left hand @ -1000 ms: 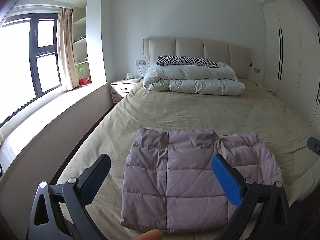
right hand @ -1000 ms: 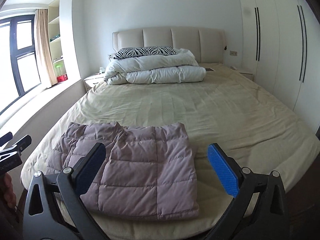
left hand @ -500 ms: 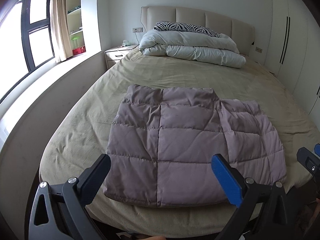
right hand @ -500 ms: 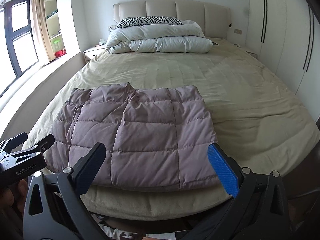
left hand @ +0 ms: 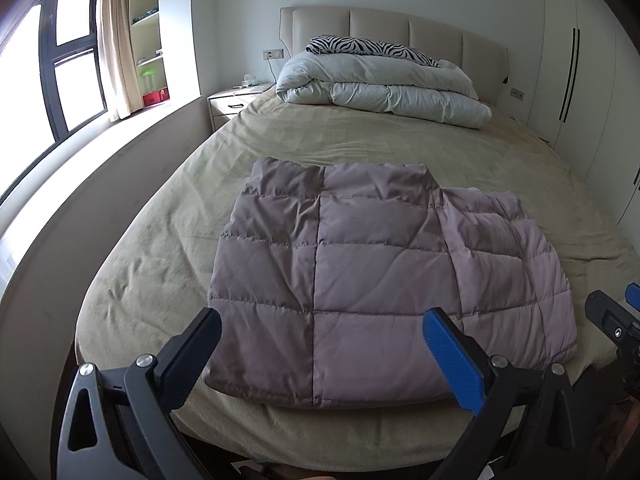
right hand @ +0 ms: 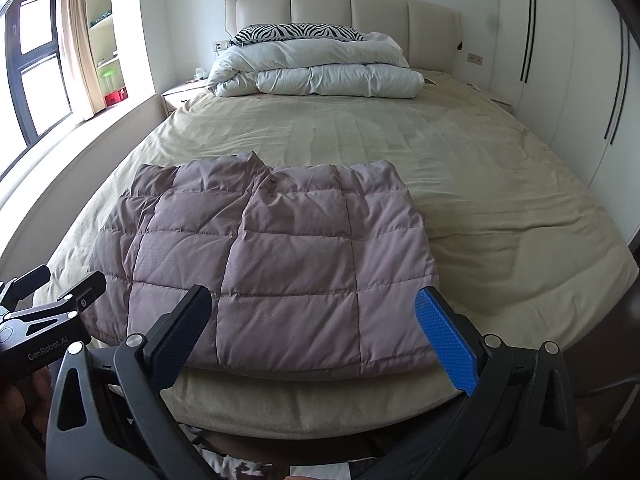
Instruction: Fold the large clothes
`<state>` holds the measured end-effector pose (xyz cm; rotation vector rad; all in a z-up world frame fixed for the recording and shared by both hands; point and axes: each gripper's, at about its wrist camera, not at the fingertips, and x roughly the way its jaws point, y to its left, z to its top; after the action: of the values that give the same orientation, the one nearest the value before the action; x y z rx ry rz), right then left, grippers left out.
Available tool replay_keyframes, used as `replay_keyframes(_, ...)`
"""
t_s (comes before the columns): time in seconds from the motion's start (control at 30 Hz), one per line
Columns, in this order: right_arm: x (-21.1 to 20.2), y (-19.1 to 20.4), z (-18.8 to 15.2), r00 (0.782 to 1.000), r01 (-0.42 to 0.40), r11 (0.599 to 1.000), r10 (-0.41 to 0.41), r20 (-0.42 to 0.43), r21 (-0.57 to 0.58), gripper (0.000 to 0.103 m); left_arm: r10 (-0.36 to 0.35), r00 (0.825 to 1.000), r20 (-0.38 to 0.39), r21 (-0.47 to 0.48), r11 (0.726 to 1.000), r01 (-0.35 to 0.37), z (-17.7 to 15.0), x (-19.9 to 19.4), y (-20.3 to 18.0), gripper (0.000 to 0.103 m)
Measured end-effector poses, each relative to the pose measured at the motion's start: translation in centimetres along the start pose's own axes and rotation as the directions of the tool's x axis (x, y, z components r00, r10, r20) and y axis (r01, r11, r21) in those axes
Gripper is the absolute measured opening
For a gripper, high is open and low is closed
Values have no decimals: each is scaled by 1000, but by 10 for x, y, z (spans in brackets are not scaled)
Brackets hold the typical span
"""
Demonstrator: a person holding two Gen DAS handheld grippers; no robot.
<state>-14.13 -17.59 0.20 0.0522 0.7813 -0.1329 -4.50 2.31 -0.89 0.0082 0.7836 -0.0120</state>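
A mauve quilted puffer garment [left hand: 372,276] lies folded flat at the foot of the bed [left hand: 360,140], one panel overlapping the other. It also shows in the right wrist view [right hand: 280,264]. My left gripper [left hand: 324,352] is open and empty, held above the garment's near edge. My right gripper [right hand: 312,332] is open and empty, also above the near edge. Each gripper shows at the edge of the other's view: the right one [left hand: 616,320] and the left one [right hand: 44,312].
A folded white duvet [left hand: 384,88] and a zebra pillow [left hand: 360,45] lie at the headboard. A nightstand [left hand: 234,104] and a window ledge [left hand: 80,184] are on the left. White wardrobes [right hand: 580,60] line the right wall.
Both grippers have pulled back and risen from the bed, so the garment now lies farther off and fully in view. Both stay open.
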Motion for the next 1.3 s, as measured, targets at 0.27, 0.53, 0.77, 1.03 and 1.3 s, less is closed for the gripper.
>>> replay_keyframes(0.27,2,0,-1,1000,-1,1000,1,-5,7,103,9,1000,4,-2,1000,-9,-2,1,1,103)
replay_keyframes(0.53,5,0,-2,1000,14,1000,-14,-11,17,103,15,1000,10,-1,1000,-15,-1,0,1,103)
replay_keyframes(0.77,5,1,-3,1000,27,1000,-27,-9,16,103,16,1000,12,-2,1000,-16,-1,0,2,103)
replay_keyframes(1.03,3,1,-3,999,46,999,-46,-5,9,103,18,1000,13,-4,1000,-18,-1,-1,2,103)
replay_keyframes(1.3,3,1,-4,999,45,999,-45,-8,9,103,20,1000,13,-5,1000,-20,-1,-1,2,103)
